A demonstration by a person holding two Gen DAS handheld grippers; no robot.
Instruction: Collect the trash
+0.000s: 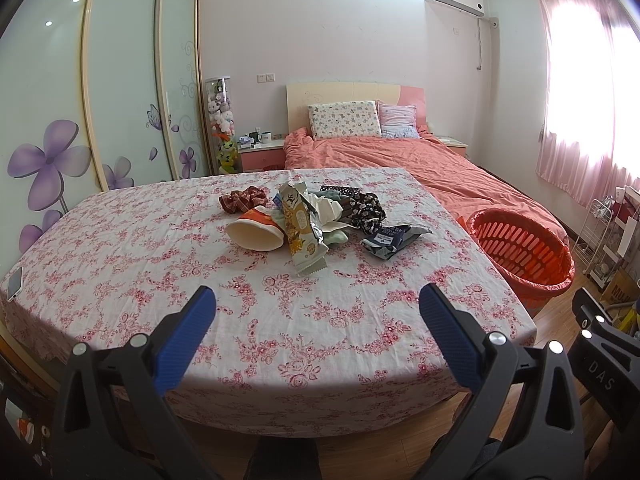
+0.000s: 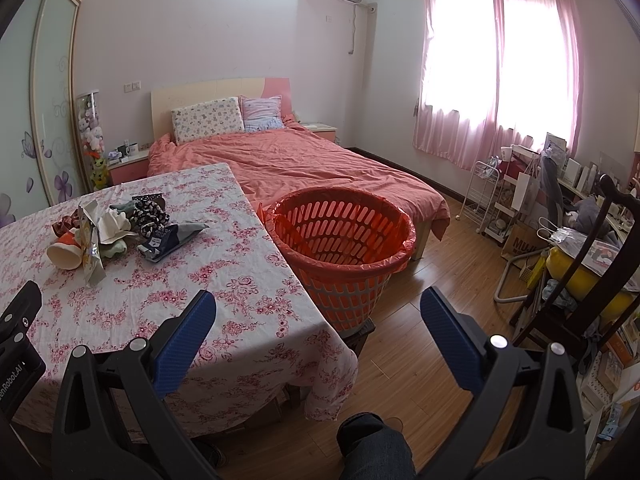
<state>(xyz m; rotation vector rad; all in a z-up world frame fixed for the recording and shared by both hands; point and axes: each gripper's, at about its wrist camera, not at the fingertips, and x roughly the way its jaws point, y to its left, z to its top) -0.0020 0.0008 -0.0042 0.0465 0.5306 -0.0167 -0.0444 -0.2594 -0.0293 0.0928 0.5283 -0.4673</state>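
Note:
A heap of trash lies mid-table on the floral cloth [image 1: 160,264]: a tipped paper cup [image 1: 254,234], a long snack wrapper [image 1: 301,232], a dark blue packet [image 1: 390,240], crumpled tissue [image 1: 326,210] and dark patterned cloth [image 1: 366,206]. The heap also shows in the right wrist view, with the cup [image 2: 64,255] and blue packet [image 2: 168,240]. An orange basket [image 2: 340,240] lined with an orange bag stands right of the table. My left gripper [image 1: 316,300] is open and empty over the table's near part. My right gripper [image 2: 318,304] is open and empty, near the table's right edge.
A phone [image 1: 15,283] lies at the table's left edge. A red scrunchie [image 1: 242,199] lies behind the cup. A bed [image 2: 304,168] stands beyond the table. A white cart [image 2: 486,200], bags and a dark chair [image 2: 592,280] crowd the right wall. Wardrobe doors [image 1: 120,80] stand left.

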